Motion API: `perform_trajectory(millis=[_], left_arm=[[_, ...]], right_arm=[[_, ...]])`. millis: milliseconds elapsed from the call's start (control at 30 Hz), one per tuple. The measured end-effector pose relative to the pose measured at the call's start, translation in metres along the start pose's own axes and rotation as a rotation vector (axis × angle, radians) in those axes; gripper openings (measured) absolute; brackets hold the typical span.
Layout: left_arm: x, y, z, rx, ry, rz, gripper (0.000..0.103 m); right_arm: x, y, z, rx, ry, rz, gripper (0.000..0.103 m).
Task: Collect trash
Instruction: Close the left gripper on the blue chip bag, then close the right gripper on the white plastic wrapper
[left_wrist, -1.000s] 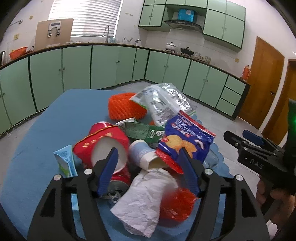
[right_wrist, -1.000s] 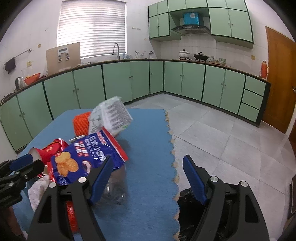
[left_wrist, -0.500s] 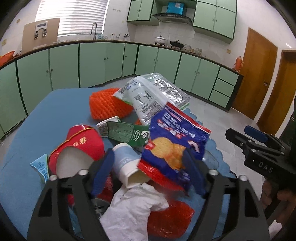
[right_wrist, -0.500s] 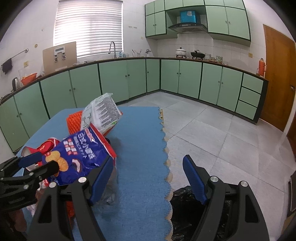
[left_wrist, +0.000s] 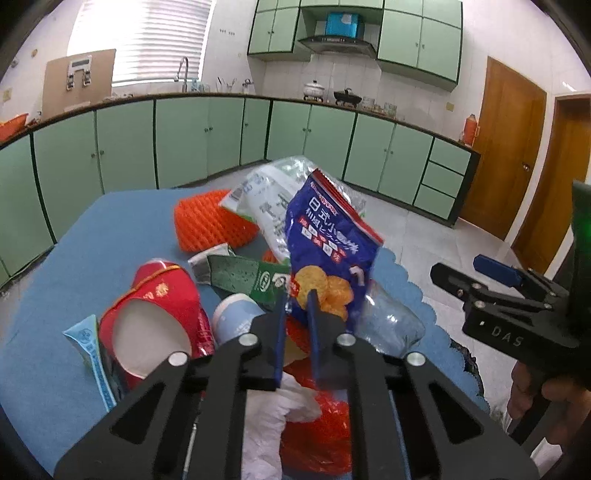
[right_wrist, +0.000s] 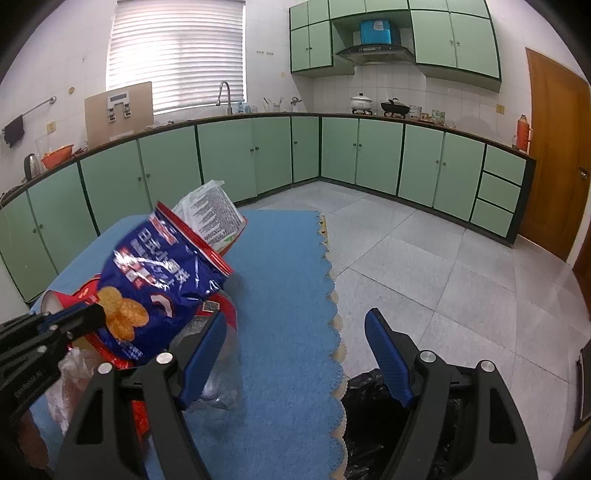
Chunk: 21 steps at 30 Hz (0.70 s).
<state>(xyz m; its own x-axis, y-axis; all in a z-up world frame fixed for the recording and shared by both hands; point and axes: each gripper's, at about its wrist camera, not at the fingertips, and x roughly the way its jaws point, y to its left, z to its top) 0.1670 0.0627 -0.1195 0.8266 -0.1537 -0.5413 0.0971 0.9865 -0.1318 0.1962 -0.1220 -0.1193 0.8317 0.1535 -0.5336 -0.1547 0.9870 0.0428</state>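
"DAS" on right hand-held gripper (left_wrist: 496, 273) body; "日式小" on blue snack bag (left_wrist: 328, 243); other print unreadable.

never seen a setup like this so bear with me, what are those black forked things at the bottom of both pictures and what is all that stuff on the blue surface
There is no robot here. A person holds a two-fingered tool in each hand, and each tool carries a wide-angle camera looking along its fingers. One picture comes from the left hand-held gripper, the other from the right hand-held gripper.

On the blue scallop-edged mat lies a pile of rubbish: a blue crinkly snack bag, a red paper cup, an orange foam net, a clear plastic bottle and crumpled white paper.

The left tool is pinched shut on the snack bag's lower edge. The right one is open and empty, above a black bin bag on the floor.
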Motion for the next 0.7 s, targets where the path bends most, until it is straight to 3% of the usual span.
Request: perform_trajectory(millis=[300,533,700], left_arm=[[-0.035,0.009,0.004,-0.057,-0.11,0.076,0.001],[-0.042,0.009,0.0,-0.066,-0.105,0.135,0.001],[-0.053,0.019,0.012,-0.084,-0.158,0.153,0.0]], right_arm=[[-0.003,0.01,-0.003,0.005,0.001,0.056,0.076],[0.01,0.033,-0.006,-0.017,0.04,0.111,0.076],[0.018,0.039,0.007,-0.023,0.023,0.137,0.076]])
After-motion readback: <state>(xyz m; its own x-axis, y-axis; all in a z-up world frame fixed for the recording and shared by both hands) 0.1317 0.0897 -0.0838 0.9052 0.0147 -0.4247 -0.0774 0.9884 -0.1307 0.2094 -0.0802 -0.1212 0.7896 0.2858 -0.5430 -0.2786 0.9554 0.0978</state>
